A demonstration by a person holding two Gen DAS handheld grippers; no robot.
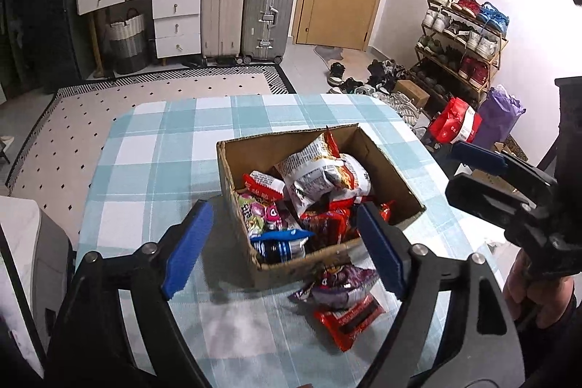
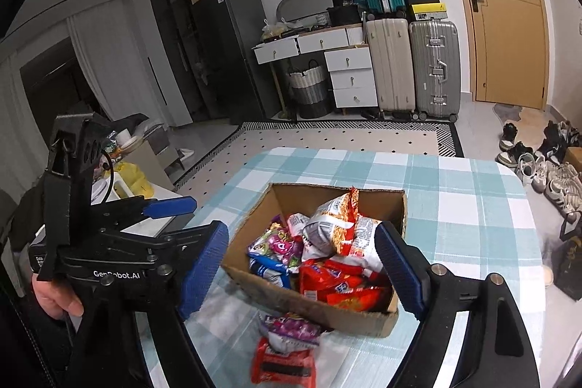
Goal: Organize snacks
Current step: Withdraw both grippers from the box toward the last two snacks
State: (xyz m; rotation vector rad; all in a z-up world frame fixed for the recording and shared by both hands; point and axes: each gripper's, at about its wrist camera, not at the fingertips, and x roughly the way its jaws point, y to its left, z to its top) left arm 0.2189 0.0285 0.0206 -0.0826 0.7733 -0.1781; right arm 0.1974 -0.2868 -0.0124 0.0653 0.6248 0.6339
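An open cardboard box (image 1: 296, 270) (image 2: 327, 313) stands on the checked table, filled with several snack packets. A crumpled white and red packet (image 1: 320, 173) (image 2: 327, 230) lies on top of the pile. On the cloth in front of the box lie a purple packet (image 1: 342, 284) (image 2: 294, 330) and a flat red packet (image 1: 349, 319) (image 2: 282, 366). My left gripper (image 1: 287, 250) hovers open above the box's near left corner, with nothing between its blue pads. My right gripper (image 2: 302, 273) is open over the near side of the box and holds nothing.
The table wears a blue and white checked cloth (image 1: 163, 151). Off its left edge stands a white unit (image 1: 22, 260). On the floor beyond are a dotted rug (image 1: 109, 97), suitcases (image 1: 269, 13), a shoe rack (image 1: 462, 35) and loose shoes. A hand (image 2: 54, 300) holds the left gripper.
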